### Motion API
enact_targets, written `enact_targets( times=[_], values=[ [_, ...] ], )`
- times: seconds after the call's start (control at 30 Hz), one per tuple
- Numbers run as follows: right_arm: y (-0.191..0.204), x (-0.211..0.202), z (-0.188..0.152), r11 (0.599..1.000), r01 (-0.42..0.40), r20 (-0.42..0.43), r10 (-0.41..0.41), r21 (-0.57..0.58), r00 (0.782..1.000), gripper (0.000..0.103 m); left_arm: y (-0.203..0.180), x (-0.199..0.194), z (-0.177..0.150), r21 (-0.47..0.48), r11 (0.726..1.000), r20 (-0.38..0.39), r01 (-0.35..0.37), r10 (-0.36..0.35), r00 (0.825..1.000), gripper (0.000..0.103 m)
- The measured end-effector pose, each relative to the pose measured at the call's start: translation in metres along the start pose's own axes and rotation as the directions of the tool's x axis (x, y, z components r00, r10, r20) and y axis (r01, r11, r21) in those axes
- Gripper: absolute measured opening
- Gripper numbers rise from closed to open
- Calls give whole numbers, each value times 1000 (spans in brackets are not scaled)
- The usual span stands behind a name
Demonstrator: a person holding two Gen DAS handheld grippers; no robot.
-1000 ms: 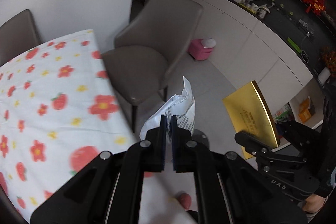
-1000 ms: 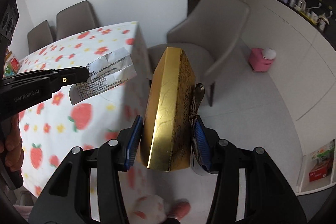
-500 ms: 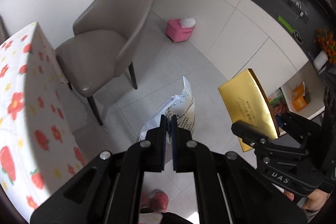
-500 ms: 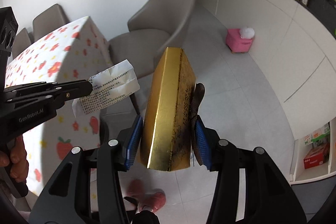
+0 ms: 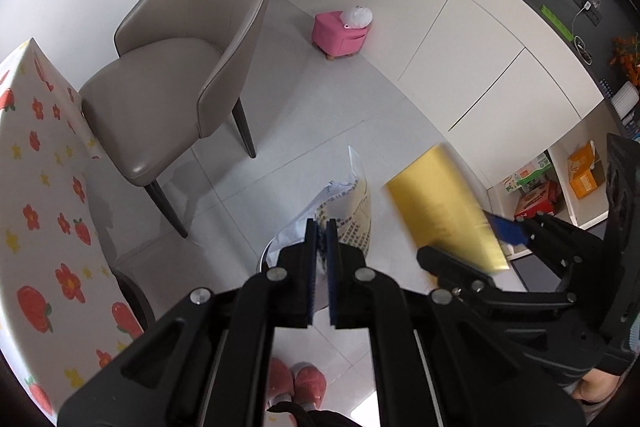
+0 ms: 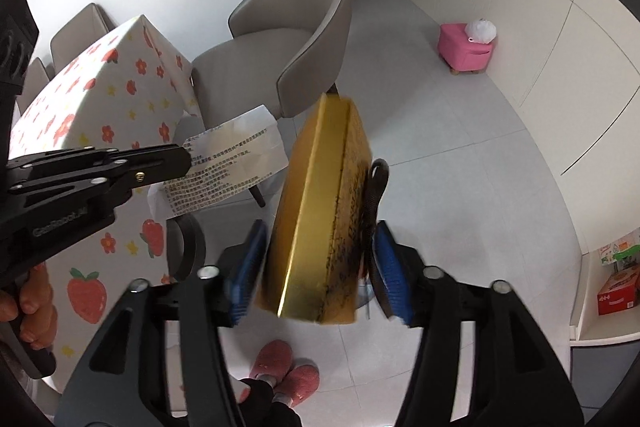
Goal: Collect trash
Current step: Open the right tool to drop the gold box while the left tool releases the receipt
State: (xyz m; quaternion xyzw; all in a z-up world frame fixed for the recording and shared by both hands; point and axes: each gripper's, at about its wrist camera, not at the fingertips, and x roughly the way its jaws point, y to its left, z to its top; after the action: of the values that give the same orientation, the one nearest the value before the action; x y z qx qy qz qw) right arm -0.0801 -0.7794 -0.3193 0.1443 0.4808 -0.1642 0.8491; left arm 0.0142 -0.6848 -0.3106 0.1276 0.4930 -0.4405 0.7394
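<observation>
My left gripper (image 5: 322,227) is shut on a crumpled white printed paper (image 5: 348,211) and holds it above the floor; both show in the right wrist view, the gripper (image 6: 176,163) and the paper (image 6: 232,163). My right gripper (image 6: 316,263) has opened. A gold box (image 6: 324,227) stands tilted between its blue pads (image 6: 390,275), apart from both, blurred as if slipping. It also shows blurred in the left wrist view (image 5: 440,211). A round dark bin rim (image 6: 190,247) lies low beside the table, mostly hidden.
A taupe chair (image 5: 180,67) stands by the flower-print table (image 5: 40,227). A pink stool (image 5: 340,35) with a white bag is by the white cabinets. Shelves with boxes (image 5: 560,183) are at right. The person's pink slippers (image 5: 296,383) are on the grey tile floor.
Both grippers swung away from the table to over the floor. The right jaws opened and the gold box came loose. The left grip on the paper is unchanged.
</observation>
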Motion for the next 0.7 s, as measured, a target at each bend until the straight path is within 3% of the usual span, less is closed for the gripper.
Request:
enact_targets(
  times=[0.5,0.7],
  values=[
    [-24,4,-5,997,46,-20,-45,66,999,67,-5,22,-3,37,999,-53,22,-20,998,5],
    [-37,1,-18,991,72,-15,-71,114,997,67,-16,51,-18,64,997,-105,38,-31,994,5]
  ],
)
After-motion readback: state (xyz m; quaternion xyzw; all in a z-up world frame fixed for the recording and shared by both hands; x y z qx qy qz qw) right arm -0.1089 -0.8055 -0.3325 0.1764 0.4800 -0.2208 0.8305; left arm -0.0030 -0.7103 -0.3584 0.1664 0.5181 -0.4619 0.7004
